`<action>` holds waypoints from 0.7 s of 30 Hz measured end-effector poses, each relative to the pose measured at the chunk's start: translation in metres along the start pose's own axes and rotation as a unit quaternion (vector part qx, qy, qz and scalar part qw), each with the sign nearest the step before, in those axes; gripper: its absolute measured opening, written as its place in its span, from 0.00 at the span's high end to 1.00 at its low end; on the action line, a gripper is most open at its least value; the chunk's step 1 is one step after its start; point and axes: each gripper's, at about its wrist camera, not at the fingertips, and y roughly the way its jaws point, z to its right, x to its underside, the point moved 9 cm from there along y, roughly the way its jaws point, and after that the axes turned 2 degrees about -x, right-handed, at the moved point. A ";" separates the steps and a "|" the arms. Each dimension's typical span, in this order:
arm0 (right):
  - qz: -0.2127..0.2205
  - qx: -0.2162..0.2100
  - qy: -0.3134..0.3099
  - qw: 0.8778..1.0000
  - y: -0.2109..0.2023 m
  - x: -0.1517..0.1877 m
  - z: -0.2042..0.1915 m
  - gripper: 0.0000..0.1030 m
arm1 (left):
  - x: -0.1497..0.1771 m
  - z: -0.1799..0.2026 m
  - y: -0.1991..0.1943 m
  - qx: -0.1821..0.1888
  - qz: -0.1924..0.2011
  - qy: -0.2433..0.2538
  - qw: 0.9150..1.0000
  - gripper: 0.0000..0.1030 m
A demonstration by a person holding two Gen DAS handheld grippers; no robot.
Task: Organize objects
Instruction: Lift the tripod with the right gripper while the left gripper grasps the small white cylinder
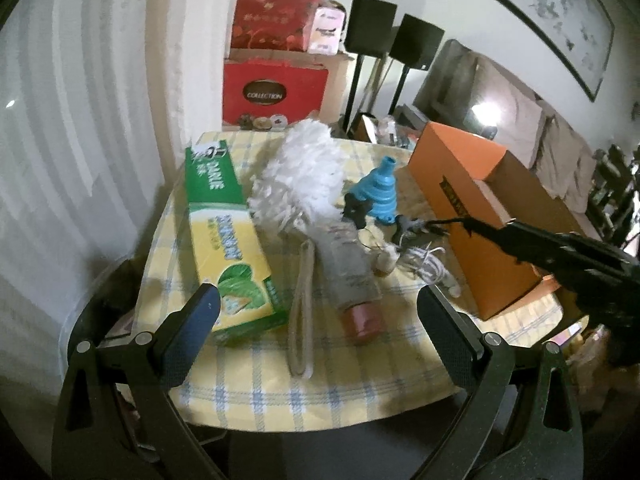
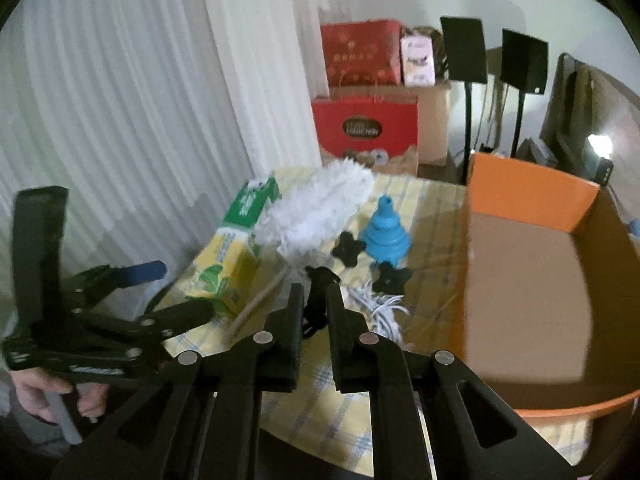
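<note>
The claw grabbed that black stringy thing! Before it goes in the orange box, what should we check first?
1. Right claw shut on the black cord: ok.
2. Cord fully off the table: cannot tell; its far end is hidden.
3. Orange box open with room inside: ok.
4. Left claw open and holding nothing: ok.
5. Blue funnel and white cable not snagged on the cord: cannot tell.

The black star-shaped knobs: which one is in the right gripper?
The third knob, pinched between the right gripper's fingers; the other two lie on the tablecloth beside the blue funnel.
</note>
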 end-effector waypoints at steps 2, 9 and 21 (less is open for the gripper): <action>0.008 0.000 0.006 1.000 -0.011 -0.003 0.002 0.90 | -0.003 0.009 0.006 0.008 -0.003 0.010 1.000 0.04; 0.034 0.006 0.032 0.999 -0.051 -0.008 0.020 0.96 | -0.005 0.044 0.034 0.030 -0.017 0.050 0.998 0.08; -0.041 0.014 0.039 0.998 -0.028 0.044 0.029 0.95 | -0.015 0.070 0.075 0.041 -0.047 0.076 0.995 0.23</action>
